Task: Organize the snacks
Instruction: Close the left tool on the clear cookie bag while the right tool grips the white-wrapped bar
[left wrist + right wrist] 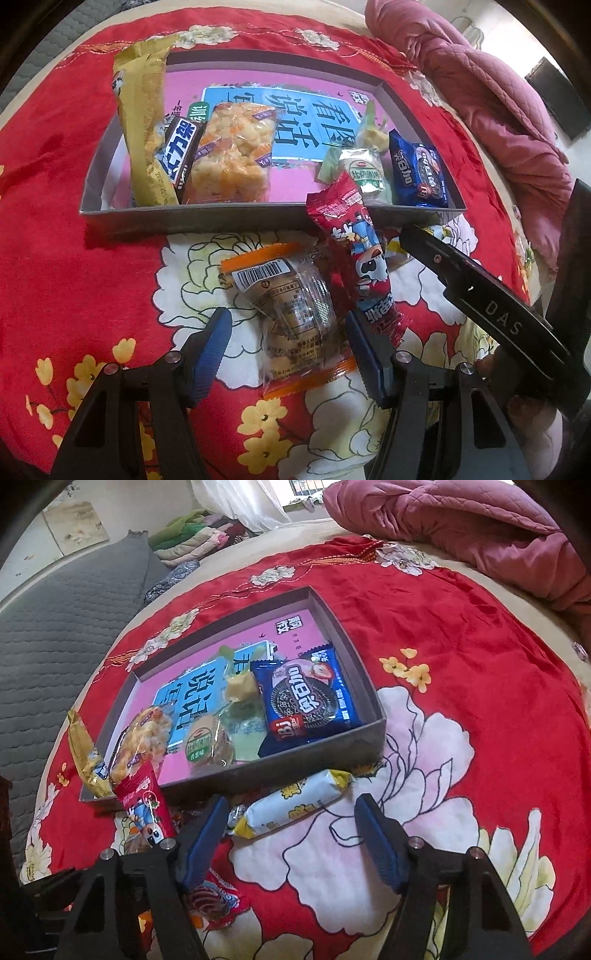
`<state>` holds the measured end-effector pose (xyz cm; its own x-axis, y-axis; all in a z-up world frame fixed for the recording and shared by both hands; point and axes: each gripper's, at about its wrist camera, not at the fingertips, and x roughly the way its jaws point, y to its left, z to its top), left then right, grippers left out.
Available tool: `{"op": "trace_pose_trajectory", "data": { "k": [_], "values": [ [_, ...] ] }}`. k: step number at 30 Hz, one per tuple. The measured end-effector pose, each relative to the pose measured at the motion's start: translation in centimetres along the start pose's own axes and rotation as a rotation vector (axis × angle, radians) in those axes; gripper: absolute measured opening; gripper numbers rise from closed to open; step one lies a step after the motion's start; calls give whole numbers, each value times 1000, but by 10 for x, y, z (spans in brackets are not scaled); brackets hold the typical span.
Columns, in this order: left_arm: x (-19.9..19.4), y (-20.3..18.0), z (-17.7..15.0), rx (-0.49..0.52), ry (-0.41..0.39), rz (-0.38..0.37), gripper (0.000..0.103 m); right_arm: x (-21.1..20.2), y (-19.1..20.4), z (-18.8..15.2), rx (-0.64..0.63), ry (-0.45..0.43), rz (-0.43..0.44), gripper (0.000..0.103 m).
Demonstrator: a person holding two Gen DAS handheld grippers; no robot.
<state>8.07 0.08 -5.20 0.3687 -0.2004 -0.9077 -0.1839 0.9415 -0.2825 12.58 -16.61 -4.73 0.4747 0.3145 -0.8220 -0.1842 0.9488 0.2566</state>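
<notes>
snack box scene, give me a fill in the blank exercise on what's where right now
1. The blue cookie pack lies inside the grey ____.
2. The orange-edged clear packet sits between the fingers of the open ____ gripper.
3. The white and yellow packet lies on the ____ floral cloth, outside the box.
4. The red cartoon packet leans over the box's ____ wall.

Missing words: box; left; red; front

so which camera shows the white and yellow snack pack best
The right wrist view: the white and yellow pack lies whole on the red cloth, just beyond the open jaws, in front of the box. The left wrist view shows only a sliver of it behind the right gripper.
</notes>
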Motion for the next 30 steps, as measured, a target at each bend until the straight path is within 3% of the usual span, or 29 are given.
{"op": "trace_pose_trajectory", "data": {
  "k": [13,20,26,27,30],
  "values": [
    [7,-1,3,-11,-4,-5,66,14,4,2,-28,8,-28,54],
    [10,-4,4,-3,-9,5,65,12,0,1,-23,11,24,50],
    [12,-3,3,-6,-17,-17,55,8,9,-3,-58,18,62,49],
    [11,-1,3,-14,-21,-17,46,7,9,-3,-56,17,65,49],
    [8,5,4,-32,-21,-44,45,4,6,-3,-44,11,68,49]
  ]
}}
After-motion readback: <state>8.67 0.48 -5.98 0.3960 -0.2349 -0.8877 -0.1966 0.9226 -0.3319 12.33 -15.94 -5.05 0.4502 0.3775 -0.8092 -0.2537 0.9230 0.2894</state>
